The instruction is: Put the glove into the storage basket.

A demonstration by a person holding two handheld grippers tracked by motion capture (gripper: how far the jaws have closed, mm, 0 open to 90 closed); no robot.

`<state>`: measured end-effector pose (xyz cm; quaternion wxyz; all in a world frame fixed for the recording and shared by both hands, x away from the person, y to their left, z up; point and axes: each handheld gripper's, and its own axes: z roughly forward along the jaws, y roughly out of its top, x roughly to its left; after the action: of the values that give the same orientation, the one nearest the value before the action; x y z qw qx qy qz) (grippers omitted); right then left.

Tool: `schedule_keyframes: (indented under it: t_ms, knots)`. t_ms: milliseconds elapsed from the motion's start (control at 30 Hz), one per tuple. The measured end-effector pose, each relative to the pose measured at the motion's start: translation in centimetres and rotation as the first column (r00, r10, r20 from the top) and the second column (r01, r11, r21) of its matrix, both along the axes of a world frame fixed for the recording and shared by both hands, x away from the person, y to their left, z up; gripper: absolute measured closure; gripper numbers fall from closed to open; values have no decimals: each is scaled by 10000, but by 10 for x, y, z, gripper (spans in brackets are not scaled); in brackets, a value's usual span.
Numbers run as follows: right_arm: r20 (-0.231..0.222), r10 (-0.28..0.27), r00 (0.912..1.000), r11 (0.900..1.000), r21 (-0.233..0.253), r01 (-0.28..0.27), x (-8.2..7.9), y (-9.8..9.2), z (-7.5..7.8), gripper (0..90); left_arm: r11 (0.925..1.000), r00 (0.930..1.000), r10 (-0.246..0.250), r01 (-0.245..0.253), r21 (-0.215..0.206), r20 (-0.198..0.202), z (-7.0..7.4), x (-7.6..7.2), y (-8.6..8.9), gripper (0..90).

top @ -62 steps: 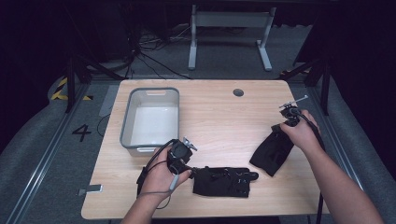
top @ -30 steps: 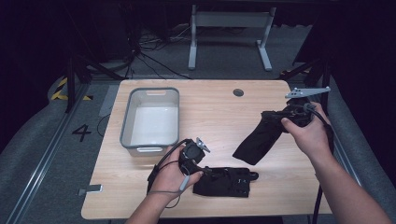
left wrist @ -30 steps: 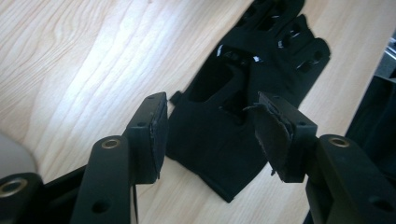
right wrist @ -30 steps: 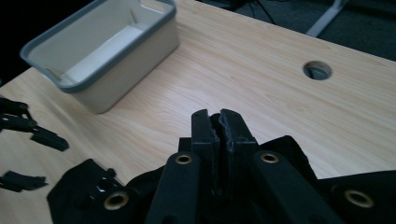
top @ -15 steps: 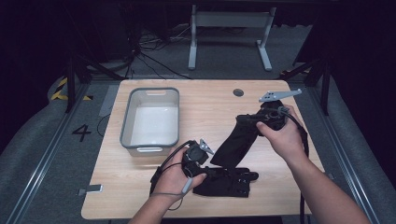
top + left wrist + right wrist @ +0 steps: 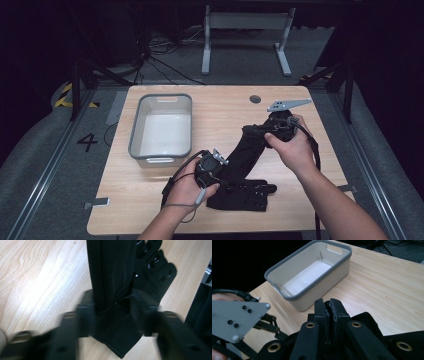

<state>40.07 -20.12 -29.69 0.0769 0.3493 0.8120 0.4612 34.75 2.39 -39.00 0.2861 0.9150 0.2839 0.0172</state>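
Two black gloves occupy the near right part of a wooden desk (image 6: 150,200). One glove (image 6: 247,192) lies flat close to the desk's near edge, fingers pointing right. The second glove (image 6: 245,150) is lifted: the right gripper (image 6: 257,131), held in the person's right hand (image 6: 292,147), is pinched tight on its upper end, so the fabric hangs in a slanting strip down toward the flat glove. In the right gripper view the jaws stand pressed together with dark cloth bunched around them.

At the strip's lower end sits the left gripper (image 6: 220,167), held in the left hand (image 6: 187,190). In the left gripper view its blurred jaws stand apart, one on each side of the hanging cloth; whether they touch it cannot be told.

A grey-rimmed white bin (image 6: 161,129) stands empty on the desk's left half, just beside the left gripper and apart from both gloves. Bare wood lies open between the bin and the raised glove, and along the far edge around a small round grommet (image 6: 255,99). The right hand works near the desk's right edge.
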Motion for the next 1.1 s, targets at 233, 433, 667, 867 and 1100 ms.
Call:
schedule_keyframes:
  t_ms: [233,433,667,867,1100]
  knots:
    - [40,127,9999,9999,49,-127,1,-3,-6,846,9993,9995,240,-246,294,183,1,2,5,846]
    - [115,280,9995,9995,-125,-279,1,-9,-13,838,9941,9942,803,-851,676,713,7,2,13,850]
    - [48,623,9980,9981,-11,-623,-2,-16,-29,837,9827,9810,1474,-1598,937,1263,10,6,25,851]
    - [126,706,9974,9968,357,-710,-6,-21,-47,836,9755,9749,1637,-1828,1225,1508,8,8,25,850]
    - [174,716,9973,9953,642,-726,-12,-27,-67,836,9704,9734,1632,-1878,1519,1606,7,7,24,850]
